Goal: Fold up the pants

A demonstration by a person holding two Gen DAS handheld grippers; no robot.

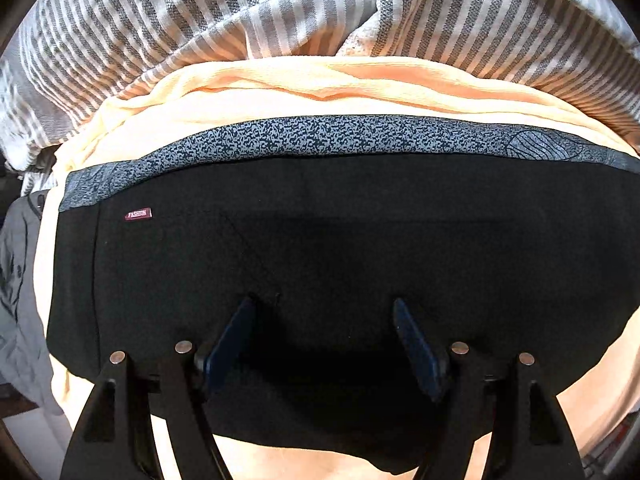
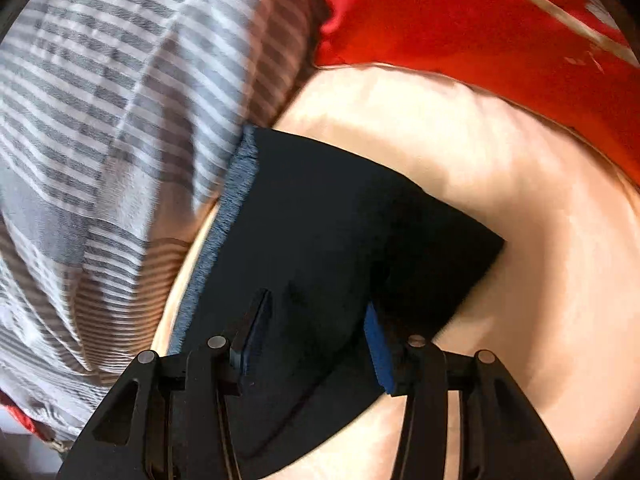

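A pale peach sheet (image 1: 280,92) covers the bed and serves as landmark; a grey-and-white striped blanket (image 1: 160,28) is bunched along its far edge, and in the right wrist view a red cloth (image 2: 480,20) borders it beyond the pants. The black pants (image 1: 320,240) lie flat on the sheet, folded, their speckled grey waistband (image 1: 320,136) toward the blanket and a small red label (image 1: 138,214) near one corner. My left gripper (image 1: 324,312) hovers over the pants, fingers spread, holding nothing. My right gripper (image 2: 318,312) likewise has its fingers apart above the pants' edge.
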